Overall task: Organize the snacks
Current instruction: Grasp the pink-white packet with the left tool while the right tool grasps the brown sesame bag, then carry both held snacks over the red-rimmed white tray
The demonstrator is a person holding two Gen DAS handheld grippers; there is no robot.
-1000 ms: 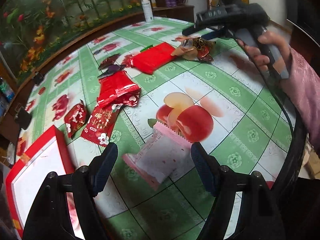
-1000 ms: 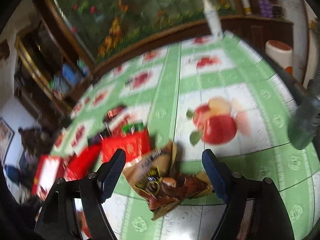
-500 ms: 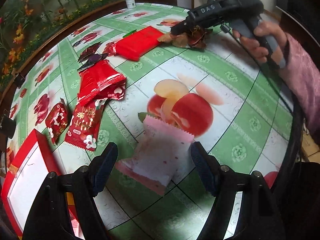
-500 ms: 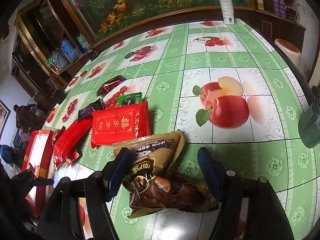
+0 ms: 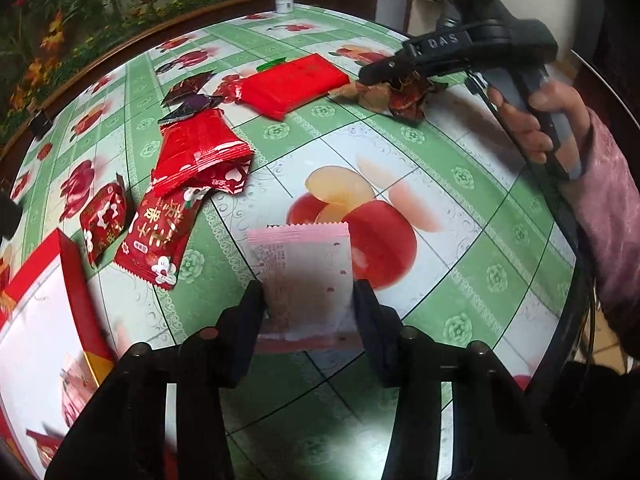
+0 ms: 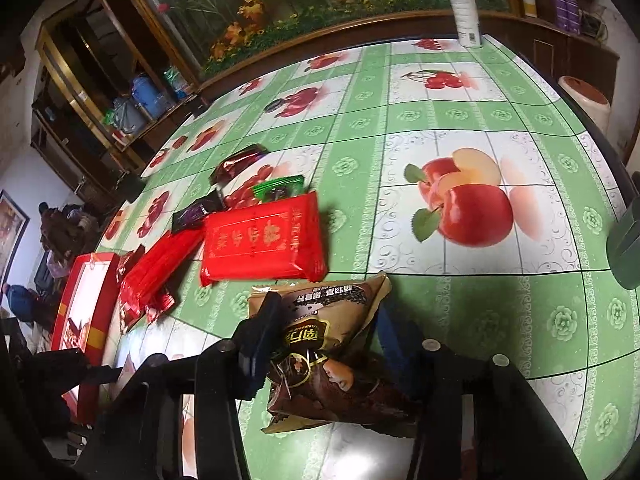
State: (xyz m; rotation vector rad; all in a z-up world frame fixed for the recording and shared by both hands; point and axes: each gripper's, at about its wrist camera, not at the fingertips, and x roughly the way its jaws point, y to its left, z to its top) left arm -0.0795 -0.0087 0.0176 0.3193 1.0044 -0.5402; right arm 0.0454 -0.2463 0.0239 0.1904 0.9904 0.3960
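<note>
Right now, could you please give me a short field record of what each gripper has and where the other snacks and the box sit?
left gripper: jaws just closed onto the pink packet
right gripper: jaws just closed onto the brown packet
loose snacks: large red packet, stack of red packets, smaller red ones beside it
red box: open, at the table's left edge
surface: fruit-print tablecloth

Flat packet (image 6: 262,240) left of apple print (image 6: 466,208), box (image 6: 86,308) at table's (image 6: 500,304) far left, bottle (image 6: 464,8) behind
</note>
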